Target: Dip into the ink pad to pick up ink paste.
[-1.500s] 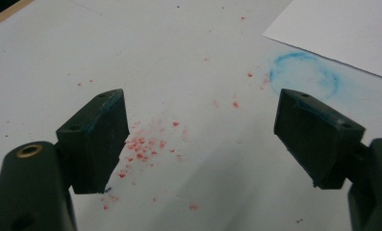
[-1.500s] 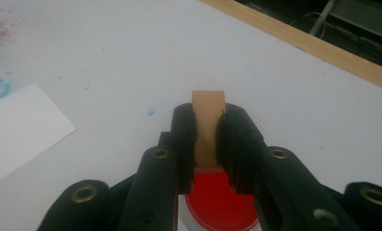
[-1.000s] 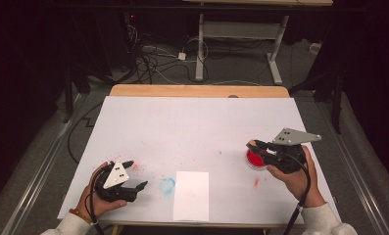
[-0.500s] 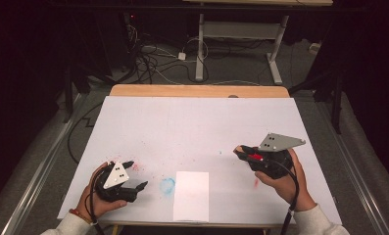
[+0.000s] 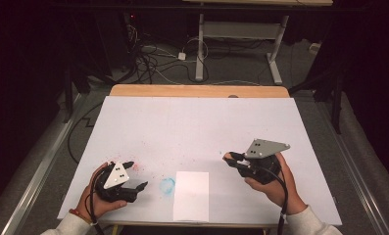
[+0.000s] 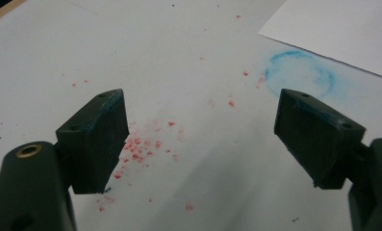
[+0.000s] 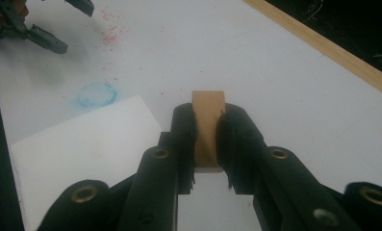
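Note:
My right gripper (image 5: pixel 230 159) hovers over the right part of the white table sheet (image 5: pixel 197 122), with a hand around its body. It is shut on a small tan wooden block (image 7: pixel 208 108), which stands upright between the pads and sticks out past the fingertips. A white paper sheet (image 5: pixel 191 195) lies near the front edge, just left of that gripper. My left gripper (image 5: pixel 137 175) rests at the front left, open with nothing between its jaws; in the left gripper view its pads (image 6: pixel 99 137) stand wide apart over red specks (image 6: pixel 140 144).
A faint blue ring smudge (image 5: pixel 167 185) marks the sheet between the left gripper and the paper. Red crumbs (image 7: pixel 112 33) are scattered near the left gripper. The table's wooden far edge (image 5: pixel 197 90) shows beyond the sheet. Cables and desk legs (image 5: pixel 275 54) lie on the dark floor behind.
My right gripper has moved left towards the paper sheet, carrying the block. The round red patch seen under its tips one second ago no longer shows. The left gripper has stayed put.

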`<state>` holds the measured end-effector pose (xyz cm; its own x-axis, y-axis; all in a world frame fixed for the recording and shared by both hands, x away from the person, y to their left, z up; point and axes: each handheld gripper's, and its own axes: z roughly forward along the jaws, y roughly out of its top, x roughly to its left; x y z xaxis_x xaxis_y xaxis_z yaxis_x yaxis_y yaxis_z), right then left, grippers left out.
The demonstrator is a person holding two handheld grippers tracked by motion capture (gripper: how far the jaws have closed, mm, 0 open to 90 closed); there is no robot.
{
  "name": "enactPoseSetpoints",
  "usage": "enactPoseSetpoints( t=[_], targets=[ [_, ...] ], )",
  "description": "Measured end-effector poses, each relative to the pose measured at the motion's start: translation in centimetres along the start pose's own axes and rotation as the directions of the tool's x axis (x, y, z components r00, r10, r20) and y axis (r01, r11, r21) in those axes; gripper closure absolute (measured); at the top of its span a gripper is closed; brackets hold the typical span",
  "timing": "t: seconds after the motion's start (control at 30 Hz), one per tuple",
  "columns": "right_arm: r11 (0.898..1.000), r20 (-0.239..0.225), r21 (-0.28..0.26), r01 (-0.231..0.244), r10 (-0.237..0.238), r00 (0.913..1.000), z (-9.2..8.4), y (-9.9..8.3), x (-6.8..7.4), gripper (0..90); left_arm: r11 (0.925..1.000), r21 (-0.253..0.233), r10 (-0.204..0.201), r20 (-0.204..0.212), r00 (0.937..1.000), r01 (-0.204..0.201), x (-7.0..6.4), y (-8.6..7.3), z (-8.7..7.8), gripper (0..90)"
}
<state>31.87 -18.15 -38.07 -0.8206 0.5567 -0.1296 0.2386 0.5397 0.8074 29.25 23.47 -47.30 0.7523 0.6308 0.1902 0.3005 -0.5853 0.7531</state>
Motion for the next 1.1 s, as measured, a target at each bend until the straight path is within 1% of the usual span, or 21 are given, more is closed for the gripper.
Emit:
enactPoseSetpoints(
  t=[0.4,0.57,0.8,0.87,0.97,1.1],
  targets=[
    [1.0,-0.044,0.015,0.025,-0.024,0.9987,1.2,0.1,1.3,76.1,1.0,0.004,0.002,0.003,1.0,-0.002,0.0,0.0,0.0,18.6],
    [0.999,-0.066,0.027,0.04,-0.038,0.9971,2.0,0.1,2.1,76.1,1.0,0.006,0.003,0.003,1.0,-0.003,0.0,0.0,0.1,18.6],
    [0.995,-0.11,0.055,0.079,-0.073,0.9913,3.6,-0.1,3.7,76.0,1.0,0.005,0.003,0.004,1.0,-0.003,0.0,0.0,0.0,18.5],
    [0.994,-0.126,0.062,0.086,-0.077,0.989,4.1,-0.1,4.1,76.1,1.0,0.005,0.004,0.004,1.0,-0.004,0.0,0.0,0.1,18.5],
    [0.993,-0.139,0.07,0.096,-0.086,0.9865,4.7,-0.2,4.8,76.0,1.0,0.006,0.002,0.004,1.0,-0.002,0.0,0.0,0.1,18.5],
    [0.99,-0.162,0.088,0.109,-0.094,0.9823,5.7,-0.5,5.6,76.1,0.9998,0.018,0.006,-0.002,1.0,-0.006,0.0,0.0,0.1,18.6]
  ],
)
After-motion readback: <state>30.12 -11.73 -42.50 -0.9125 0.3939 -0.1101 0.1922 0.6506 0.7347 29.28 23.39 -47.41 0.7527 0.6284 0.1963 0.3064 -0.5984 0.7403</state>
